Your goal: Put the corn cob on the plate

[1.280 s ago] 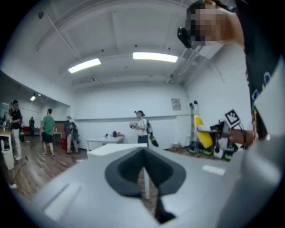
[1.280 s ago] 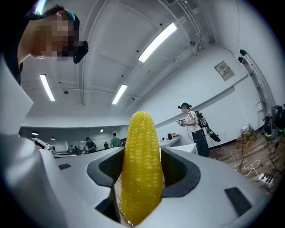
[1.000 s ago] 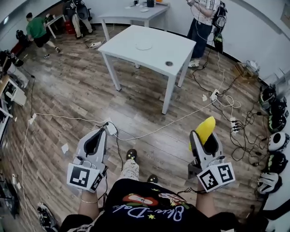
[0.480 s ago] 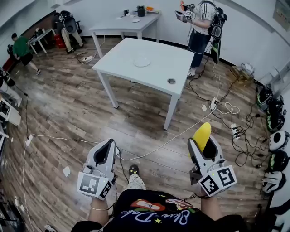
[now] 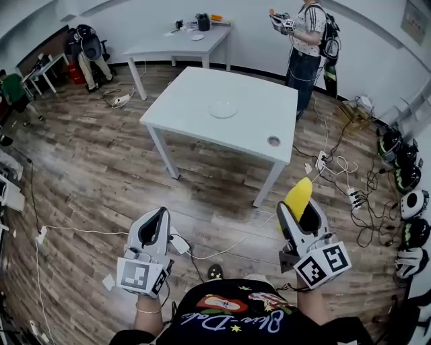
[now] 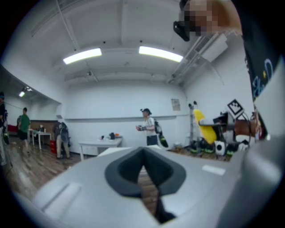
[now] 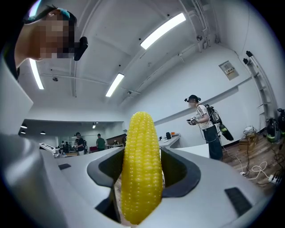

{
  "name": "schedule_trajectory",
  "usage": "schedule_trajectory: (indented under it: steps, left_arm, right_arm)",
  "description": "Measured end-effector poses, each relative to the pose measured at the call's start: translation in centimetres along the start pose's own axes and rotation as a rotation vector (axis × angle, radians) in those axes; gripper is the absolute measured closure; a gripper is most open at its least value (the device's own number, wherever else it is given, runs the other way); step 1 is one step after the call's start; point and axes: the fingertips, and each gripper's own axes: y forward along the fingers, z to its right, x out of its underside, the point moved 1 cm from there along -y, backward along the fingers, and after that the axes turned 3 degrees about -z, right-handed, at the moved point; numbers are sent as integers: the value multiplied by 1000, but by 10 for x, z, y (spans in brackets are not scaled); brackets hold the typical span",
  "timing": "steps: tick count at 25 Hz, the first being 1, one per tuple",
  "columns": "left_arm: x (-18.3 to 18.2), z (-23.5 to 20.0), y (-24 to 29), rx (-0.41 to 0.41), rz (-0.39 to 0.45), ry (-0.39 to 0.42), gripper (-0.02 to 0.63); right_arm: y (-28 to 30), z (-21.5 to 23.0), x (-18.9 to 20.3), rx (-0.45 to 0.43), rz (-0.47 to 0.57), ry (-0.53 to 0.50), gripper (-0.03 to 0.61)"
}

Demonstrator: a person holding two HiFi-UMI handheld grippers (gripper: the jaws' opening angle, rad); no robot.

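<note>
Right gripper (image 5: 302,213) clamps the corn (image 5: 297,195), well short of the table (image 5: 192,108). Left gripper (image 5: 155,221) is closed on nothing, equally short of it. The plate (image 5: 222,109) sits mid-table.

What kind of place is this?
Probably a lab or test room, not a home: bare white tables, cables trailing across the wood floor, and another person holding claws.

one corn cob (image 5: 298,195), one plate (image 5: 222,109)
</note>
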Motion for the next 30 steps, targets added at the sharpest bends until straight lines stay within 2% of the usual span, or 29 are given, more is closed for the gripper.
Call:
schedule_trajectory:
  steps: [4, 8, 9, 13, 15, 20, 25, 30]
  left_arm:
    - [15, -27, 17, 21, -6, -26, 621]
    - [19, -37, 42, 25, -42, 99, 621]
    - [18, -39, 49, 34, -39, 91, 621]
    - [16, -58, 69, 48, 5, -37, 621]
    - [18, -72, 80, 35, 10, -65, 621]
    - [22, -102, 119, -7, -5, -62, 621]
    - [12, -141, 167, -55, -36, 0, 621]
    - [2, -164, 239, -75, -5, -9, 621]
  right_arm:
    - [26, -4, 8, 35, -37, 4, 319]
    - [49, 6, 10, 57, -58, -2, 319]
    - [56, 8, 10, 59, -60, -4, 319]
    - [89, 19, 10, 61, -64, -1, 319]
    - [110, 24, 9, 56, -69, -6, 319]
    - [168, 48, 6, 32, -86, -23, 319]
    - [247, 74, 8, -15, -95, 8, 319]
    - [315, 113, -5, -43, -111, -9, 319]
